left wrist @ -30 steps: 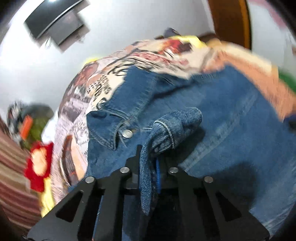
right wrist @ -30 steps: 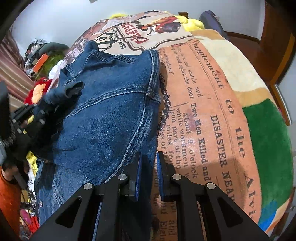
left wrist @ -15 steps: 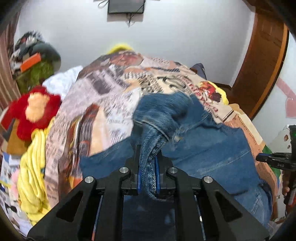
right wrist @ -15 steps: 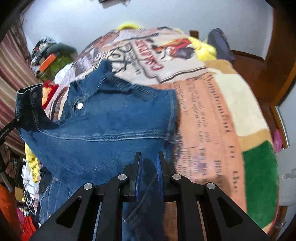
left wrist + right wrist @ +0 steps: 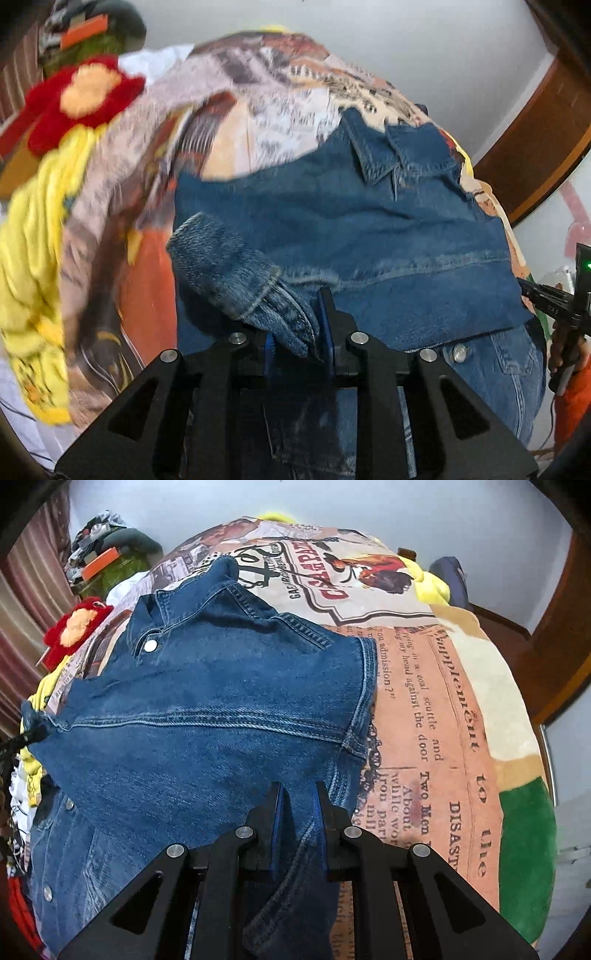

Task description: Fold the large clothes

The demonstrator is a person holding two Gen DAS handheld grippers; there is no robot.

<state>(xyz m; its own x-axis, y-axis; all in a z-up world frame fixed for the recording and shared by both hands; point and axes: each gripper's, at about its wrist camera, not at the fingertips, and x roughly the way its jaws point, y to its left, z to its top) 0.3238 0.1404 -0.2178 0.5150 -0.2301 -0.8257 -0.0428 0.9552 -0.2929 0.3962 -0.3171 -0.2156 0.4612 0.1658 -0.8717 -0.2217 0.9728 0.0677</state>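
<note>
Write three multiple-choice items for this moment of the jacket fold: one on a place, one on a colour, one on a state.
1. Where does the denim jacket lie?
A. on a bare wooden floor
B. on the printed blanket
C. on a hanger

2. What colour is the patch at the blanket's near right corner?
A. green
B. purple
C. black

3. What is between the jaws of the right gripper?
A. nothing
B. a yellow towel
C. denim of the jacket

Key:
1 B, newspaper-style print shows around the spread jacket.
2 A, the corner patch is plain green.
3 C, blue denim fills the narrow gap between the pads.
</note>
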